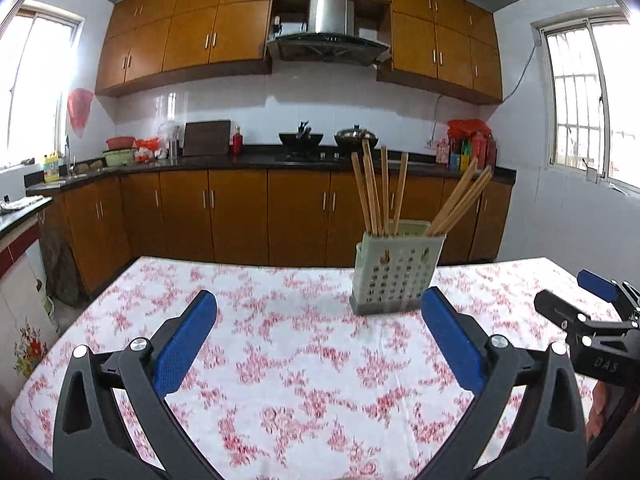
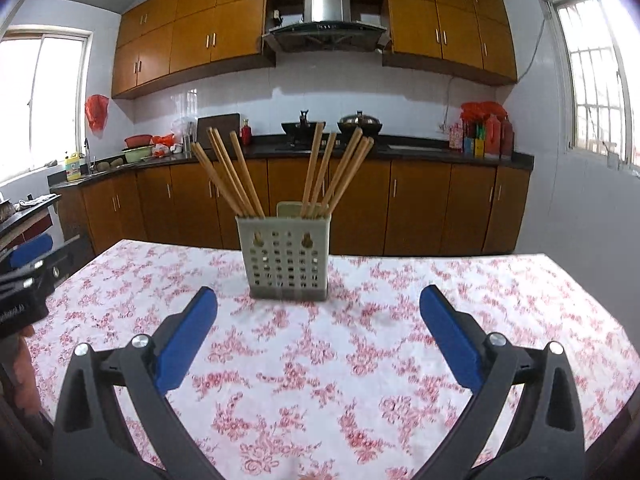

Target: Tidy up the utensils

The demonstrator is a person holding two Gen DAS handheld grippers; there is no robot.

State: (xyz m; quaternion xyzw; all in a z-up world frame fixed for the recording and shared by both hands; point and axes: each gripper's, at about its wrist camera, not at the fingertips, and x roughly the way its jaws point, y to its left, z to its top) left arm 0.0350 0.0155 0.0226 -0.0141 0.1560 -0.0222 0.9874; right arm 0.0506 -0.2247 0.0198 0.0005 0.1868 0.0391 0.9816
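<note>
A pale perforated plastic utensil holder (image 1: 398, 270) (image 2: 286, 258) stands upright on the floral tablecloth (image 1: 280, 360) (image 2: 320, 360). Several wooden chopsticks (image 1: 378, 192) (image 2: 240, 176) stand in it, fanned into a left bunch and a right bunch (image 1: 460, 200) (image 2: 340, 172). My left gripper (image 1: 319, 304) is open and empty, above the cloth, short of the holder and to its left. My right gripper (image 2: 319, 300) is open and empty, just in front of the holder. The right gripper also shows at the right edge of the left wrist view (image 1: 592, 320), and the left gripper at the left edge of the right wrist view (image 2: 24, 280).
Behind the table runs a kitchen counter (image 1: 260, 160) (image 2: 420, 152) with wooden cabinets, a stove with a wok (image 1: 300, 138) and a lidded pan (image 1: 356, 134), sauce bottles (image 1: 472, 148) and a sink at the left (image 1: 76, 172). The table's far edge lies just behind the holder.
</note>
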